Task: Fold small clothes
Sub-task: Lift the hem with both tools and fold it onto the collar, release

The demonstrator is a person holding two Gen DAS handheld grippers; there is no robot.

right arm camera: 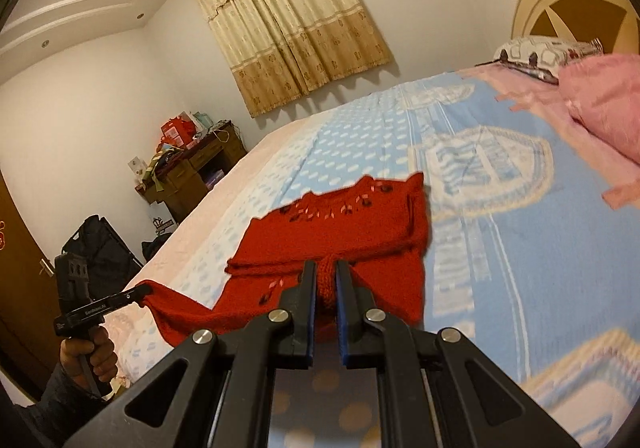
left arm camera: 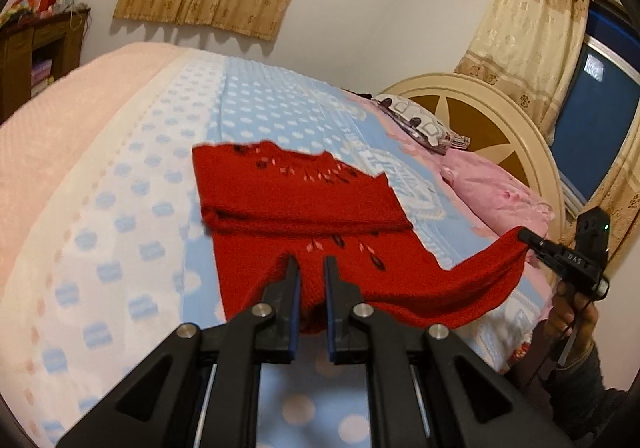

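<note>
A red knitted sweater [left arm camera: 304, 200] lies on the bed [left arm camera: 132, 176], on the blue dotted stretch of the bedspread, with its far part folded over into a flat band and a row of small pink and dark marks across the knit. Its near edge is lifted off the bed at two points.

The left claw [left arm camera: 311, 268] is pressed together on the sweater's near hem, red knit bunched between its blue-lined fingers [left arm camera: 294, 288]. In the right wrist view the same claw [right arm camera: 146, 290] appears at the left of the sweater, pinching a corner that stretches up and away from the bed, with a hand [right arm camera: 86, 352] wrapped round its grip below.

The right claw [right arm camera: 325, 274] is likewise closed on a gathered ridge of the sweater's near edge, the knit standing up between its fingers [right arm camera: 308, 288]. From the left wrist view this claw [left arm camera: 522, 235] is to the right of the sweater, gripping a pulled-out corner of the knit.

Beyond the sweater, toward the head of the bed, lie a pink pillow [left arm camera: 496, 188] and a patterned pillow [left arm camera: 416, 120] against a cream headboard [left arm camera: 492, 116]. Beige curtains [right arm camera: 288, 20] hang on the wall behind the sweater, and a dark wooden cabinet [right arm camera: 192, 172] stands past the bed's far side.
</note>
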